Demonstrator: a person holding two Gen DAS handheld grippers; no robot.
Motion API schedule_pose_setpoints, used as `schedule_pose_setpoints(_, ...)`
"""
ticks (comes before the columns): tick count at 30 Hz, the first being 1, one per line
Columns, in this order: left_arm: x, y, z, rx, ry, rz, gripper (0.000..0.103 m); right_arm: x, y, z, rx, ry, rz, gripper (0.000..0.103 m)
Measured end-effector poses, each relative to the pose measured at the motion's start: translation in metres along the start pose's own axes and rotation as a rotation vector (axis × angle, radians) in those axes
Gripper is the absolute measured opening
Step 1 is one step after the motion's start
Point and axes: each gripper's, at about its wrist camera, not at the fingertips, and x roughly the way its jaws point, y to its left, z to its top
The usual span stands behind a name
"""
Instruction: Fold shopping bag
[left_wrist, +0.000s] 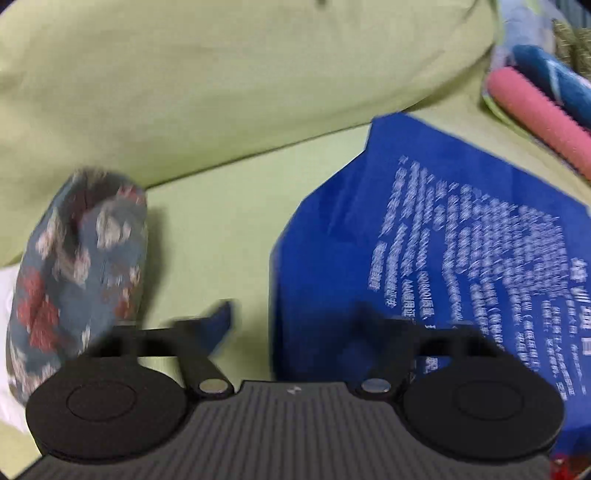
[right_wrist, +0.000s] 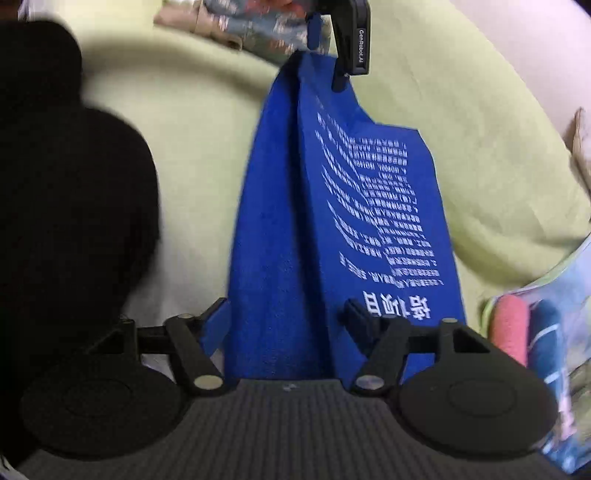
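On green bedding (right_wrist: 480, 155), one blue shopping bag (right_wrist: 332, 221) lies between two wide-open hand-held grippers, left (left_wrist: 291, 317) and right (right_wrist: 286, 310).

Blue bag (right_wrist: 303, 229) on a lime-green sheet (left_wrist: 229, 92)

White print all over the bag; at 9 o'clock a grey-blue pouch (left_wrist: 74, 266) with red-and-white flowers, and at 2 o'clock a pink roll (left_wrist: 543, 118).

Green sheet (left_wrist: 229, 229) underneath w/ green pillow (left_wrist: 221, 74) behind, floral cushion (left_wrist: 77, 254) at left, pink roll (left_wrist: 539, 118) & blue patterned cloth (left_wrist: 554, 77) far right.
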Motion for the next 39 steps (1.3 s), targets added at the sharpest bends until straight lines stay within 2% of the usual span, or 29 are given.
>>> schedule_pose_setpoints(1, 0.001, 0.003, -0.006, -0.024, 0.011, -0.011, 0.020, 0.002, -0.005, -0.001, 0.012, 0.014, -0.024, 0.000)
schedule_pose_setpoints(2, -0.001, 0.006, -0.013, -0.049, 0.017, -0.023, 0.009, 0.002, -0.012, -0.003, 0.038, 0.023, -0.046, 0.000)
schedule_pose_setpoints(4, -0.010, 0.009, -0.030, -0.098, 0.016, -0.044, 0.009, 0.000, -0.031, -0.009, 0.067, 0.007, -0.057, 0.000)
schedule_pose_setpoints(9, -0.033, 0.000, -0.074, -0.209, 0.015, -0.069, 0.009, 0.016, -0.073, -0.029, -0.055, 0.014, -0.214, 0.000)
schedule_pose_setpoints(12, -0.048, -0.015, -0.091, -0.225, 0.018, -0.072, 0.011, 0.030, -0.097, -0.038, -0.076, 0.013, -0.250, 0.000)
schedule_pose_setpoints(15, -0.069, -0.024, -0.097, -0.179, -0.011, -0.008, 0.023, 0.037, -0.109, -0.044, -0.032, 0.054, -0.183, 0.003)
schedule_pose_setpoints(17, -0.085, -0.023, -0.093, -0.172, -0.044, 0.031, 0.022, 0.032, -0.110, -0.049, 0.016, 0.063, -0.121, 0.022)
schedule_pose_setpoints(18, -0.096, -0.023, -0.088, -0.165, -0.076, 0.050, 0.022, 0.025, -0.110, -0.051, 0.058, 0.046, -0.085, 0.027)
schedule_pose_setpoints(21, -0.121, -0.034, -0.074, -0.099, -0.179, 0.062, 0.023, 0.006, -0.120, -0.051, 0.226, -0.011, 0.009, 0.029)
schedule_pose_setpoints(23, -0.119, -0.043, -0.069, -0.066, -0.196, 0.051, 0.031, -0.005, -0.135, -0.047, 0.344, -0.050, 0.064, 0.028)
schedule_pose_setpoints(25, -0.109, -0.051, -0.069, -0.044, -0.173, 0.055, 0.031, -0.015, -0.153, -0.038, 0.453, -0.101, 0.110, 0.027)
schedule_pose_setpoints(27, -0.096, -0.056, -0.074, -0.043, -0.139, 0.050, 0.031, -0.018, -0.175, -0.019, 0.526, -0.168, 0.163, 0.027)
schedule_pose_setpoints(30, -0.082, -0.060, -0.085, -0.050, -0.117, 0.042, 0.031, -0.010, -0.192, 0.013, 0.539, -0.229, 0.232, 0.025)
schedule_pose_setpoints(34, -0.075, -0.063, -0.096, -0.032, -0.127, 0.032, 0.031, 0.042, -0.188, 0.076, 0.459, -0.222, 0.337, 0.025)
schedule_pose_setpoints(39, -0.057, -0.058, -0.101, -0.055, -0.114, 0.021, 0.031, 0.129, -0.188, 0.153, 0.481, -0.213, 0.443, 0.024)
